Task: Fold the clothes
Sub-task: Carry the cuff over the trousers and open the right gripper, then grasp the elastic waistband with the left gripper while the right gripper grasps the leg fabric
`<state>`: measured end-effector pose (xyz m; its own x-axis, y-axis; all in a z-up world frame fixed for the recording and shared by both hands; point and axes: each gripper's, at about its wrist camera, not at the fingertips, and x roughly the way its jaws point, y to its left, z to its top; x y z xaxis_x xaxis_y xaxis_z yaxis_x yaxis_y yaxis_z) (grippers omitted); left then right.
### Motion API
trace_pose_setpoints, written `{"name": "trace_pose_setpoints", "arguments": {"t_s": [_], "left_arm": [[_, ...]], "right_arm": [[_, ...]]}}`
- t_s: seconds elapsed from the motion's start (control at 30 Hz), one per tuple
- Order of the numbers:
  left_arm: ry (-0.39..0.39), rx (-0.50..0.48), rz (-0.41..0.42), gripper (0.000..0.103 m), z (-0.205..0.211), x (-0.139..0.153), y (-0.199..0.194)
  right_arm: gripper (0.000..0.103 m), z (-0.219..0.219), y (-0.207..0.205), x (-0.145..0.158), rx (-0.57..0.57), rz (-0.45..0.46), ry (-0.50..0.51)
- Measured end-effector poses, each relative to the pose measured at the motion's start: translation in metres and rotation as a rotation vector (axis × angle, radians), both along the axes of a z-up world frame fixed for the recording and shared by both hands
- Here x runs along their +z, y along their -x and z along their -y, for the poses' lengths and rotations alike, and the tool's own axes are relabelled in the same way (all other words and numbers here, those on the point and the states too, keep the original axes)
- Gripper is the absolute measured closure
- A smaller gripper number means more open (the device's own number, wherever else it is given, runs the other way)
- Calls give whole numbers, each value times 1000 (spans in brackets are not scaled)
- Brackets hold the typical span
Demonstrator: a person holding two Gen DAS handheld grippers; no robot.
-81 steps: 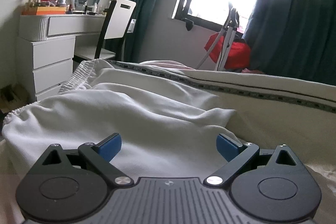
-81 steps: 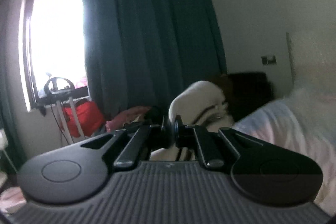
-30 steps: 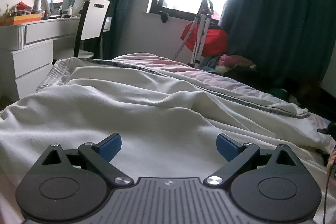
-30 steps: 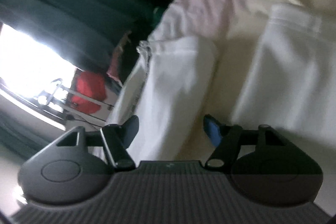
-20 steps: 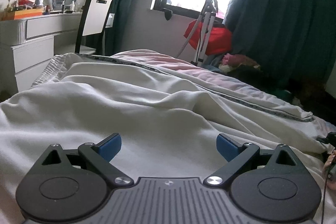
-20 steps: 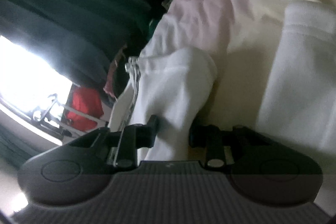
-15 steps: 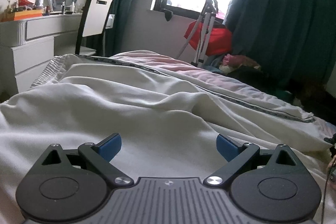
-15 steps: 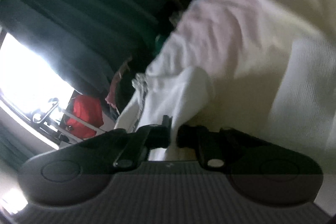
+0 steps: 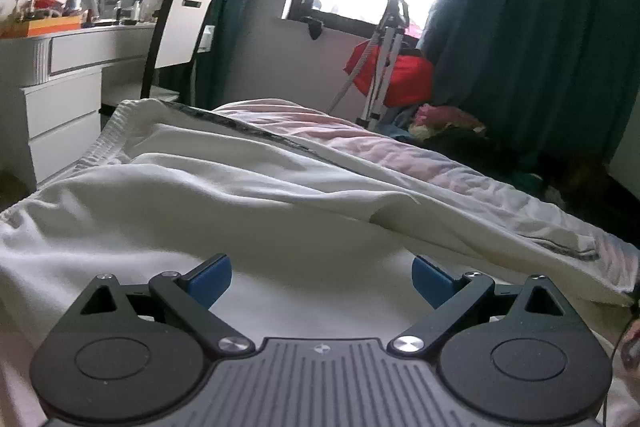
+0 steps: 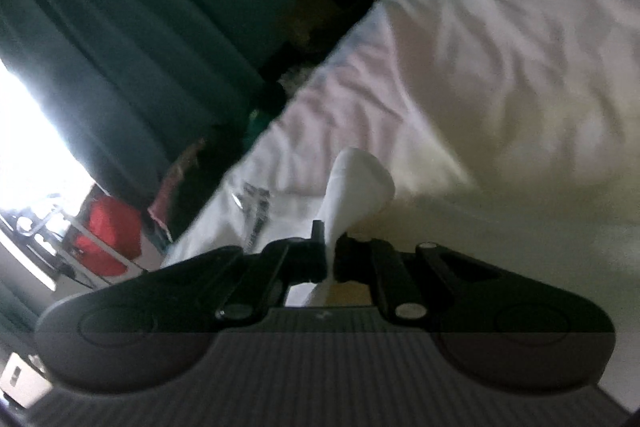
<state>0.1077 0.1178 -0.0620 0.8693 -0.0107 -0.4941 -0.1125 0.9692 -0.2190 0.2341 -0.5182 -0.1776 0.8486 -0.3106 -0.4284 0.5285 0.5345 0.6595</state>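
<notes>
Folding looks barely begun: the right gripper [image 10: 330,259] pinches a white garment [image 10: 356,187] corner at frame centre, while the left gripper [image 9: 322,277] hovers wide open at lower frame.

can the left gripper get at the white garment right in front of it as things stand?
Probably yes. The left gripper is open, its blue pads spread just above the white garment, with nothing between them. The right gripper is shut on a fold of the same cloth elsewhere.

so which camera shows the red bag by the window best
The left wrist view: the red bag sits sharp behind the white metal stand, under the window. The right wrist view shows it tilted, blurred, and partly hidden at the edge.
</notes>
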Motion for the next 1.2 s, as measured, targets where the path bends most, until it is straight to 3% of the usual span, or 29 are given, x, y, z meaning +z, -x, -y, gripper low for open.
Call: {"name": "trace_pose_setpoints", "arguments": {"t_s": [0.2,0.27,0.33,0.4,0.6,0.73,0.9,1.03,1.2], "left_arm": [[-8,19,-10,5,-5,6,-4],[-15,11,-9,5,-4,8,-2],[-27,-4,-6,5,-1,9,0],[-45,-21,-4,5,4,10,2],[-136,-68,30,5,14,18,16],[-185,-82,53,4,19,24,32],[-185,-108,49,3,14,29,47],[-43,-71,0,3,-17,30,48],[245,27,-42,0,-96,30,54]], "right_arm": [[91,-15,-2,9,75,-92,65],[74,-20,2,18,116,-117,96],[33,-29,17,32,135,-105,141],[22,-41,34,47,155,-86,187],[23,-93,93,105,293,-50,324],[23,-135,139,128,401,-44,400],[23,-150,171,134,438,-54,369],[23,-143,181,133,379,-74,310],[23,-109,199,124,223,-79,181]]}}
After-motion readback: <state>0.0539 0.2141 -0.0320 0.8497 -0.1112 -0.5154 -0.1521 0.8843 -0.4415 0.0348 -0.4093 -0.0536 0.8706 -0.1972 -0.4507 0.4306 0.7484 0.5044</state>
